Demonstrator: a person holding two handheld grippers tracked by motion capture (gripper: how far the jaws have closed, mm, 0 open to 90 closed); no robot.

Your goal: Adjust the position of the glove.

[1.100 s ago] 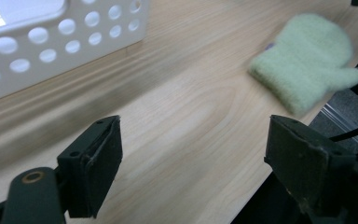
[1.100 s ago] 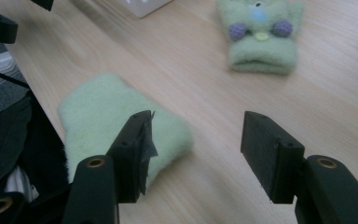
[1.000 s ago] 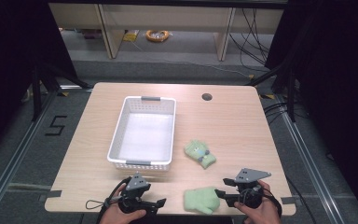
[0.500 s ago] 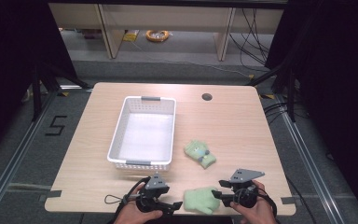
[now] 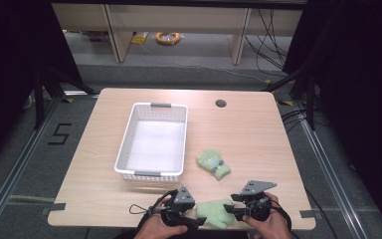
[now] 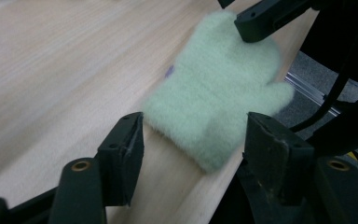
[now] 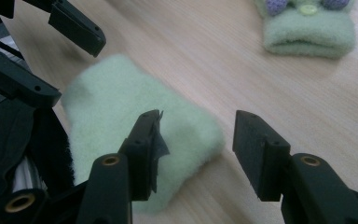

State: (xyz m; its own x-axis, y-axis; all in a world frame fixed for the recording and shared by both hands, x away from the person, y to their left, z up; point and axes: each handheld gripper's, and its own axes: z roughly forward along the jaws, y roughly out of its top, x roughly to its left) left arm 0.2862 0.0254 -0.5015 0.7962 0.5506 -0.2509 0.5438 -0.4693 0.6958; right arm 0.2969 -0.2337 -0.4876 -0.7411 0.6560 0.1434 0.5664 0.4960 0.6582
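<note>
A: Any writing to read?
B: Only a "5" (image 5: 60, 134) taped on the floor, left of the table (image 5: 258, 144).
A: The grippers?
B: Left gripper (image 6: 193, 142) and right gripper (image 7: 196, 135) both gape wide, flanking the green mitten (image 5: 216, 212) at the table's near edge.

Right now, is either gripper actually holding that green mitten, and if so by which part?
Nothing is held. Both the left gripper and the right gripper are open, one at each end of the green mitten, which lies flat on the table.
</note>
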